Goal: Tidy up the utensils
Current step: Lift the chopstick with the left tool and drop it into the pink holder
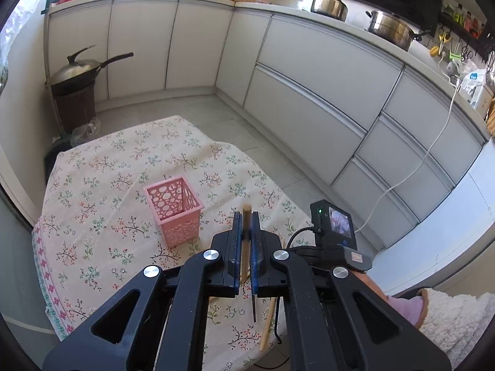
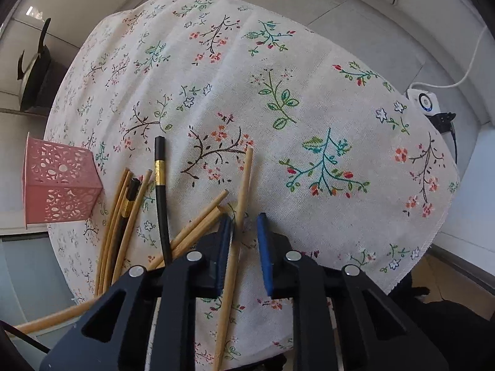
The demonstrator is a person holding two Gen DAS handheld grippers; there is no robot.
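The left tool hides most of the wooden chopstick it clamps near the pink holder, whose inside looks empty, while the right tool stands released over loose chopsticks on the counter.

You've got matt woven cloth under everything, flower-printed. At nine o'clock sits a pink perforated plastic holder, satin finish. Pale bare-wood chopsticks look unvarnished; the black chopstick is glossy, gold-foil banded.
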